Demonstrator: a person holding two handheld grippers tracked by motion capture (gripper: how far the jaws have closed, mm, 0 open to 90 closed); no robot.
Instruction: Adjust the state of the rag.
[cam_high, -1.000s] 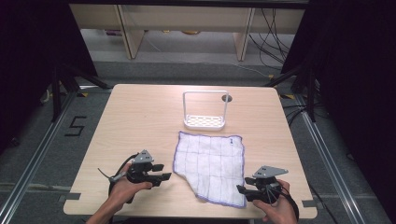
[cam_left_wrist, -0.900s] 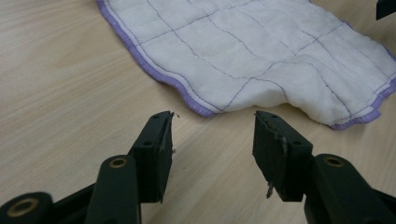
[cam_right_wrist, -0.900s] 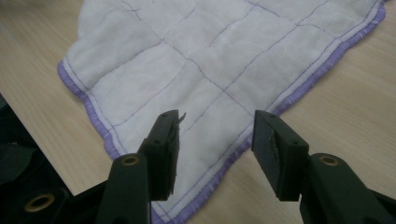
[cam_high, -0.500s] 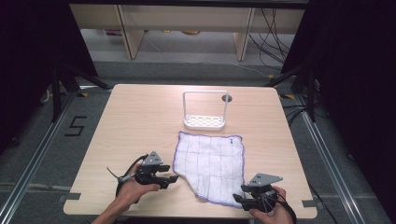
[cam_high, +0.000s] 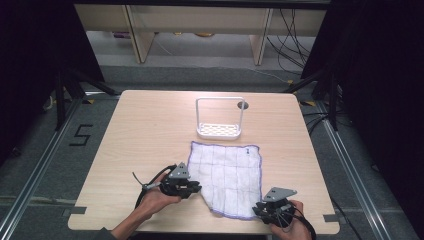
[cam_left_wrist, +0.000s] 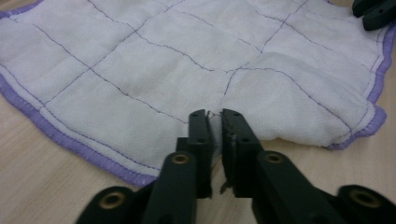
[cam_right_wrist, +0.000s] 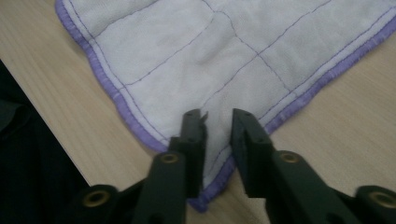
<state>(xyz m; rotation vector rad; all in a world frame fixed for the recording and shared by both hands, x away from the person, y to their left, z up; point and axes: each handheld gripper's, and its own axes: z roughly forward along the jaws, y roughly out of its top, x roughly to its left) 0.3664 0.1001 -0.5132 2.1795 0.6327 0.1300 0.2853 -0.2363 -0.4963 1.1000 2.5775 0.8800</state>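
tabletop cloth (cam_high: 229, 175), both grippers pinching

Cloth (cam_left_wrist: 187, 60) runs off the top and left edges of the left gripper view; in the right gripper view its far part is cut by the top edge. Cloth edge pinched between the left gripper (cam_left_wrist: 215, 123) jaws is hidden by the jaws. Right gripper (cam_right_wrist: 217, 123) covers the corner tip, so pad contact can't be read there. Other gripper's jaw tips at the top right of the left gripper view are clipped. In the high view, forearms are cut by the bottom edge, and the rack (cam_high: 220, 131) base pattern is too small to read.
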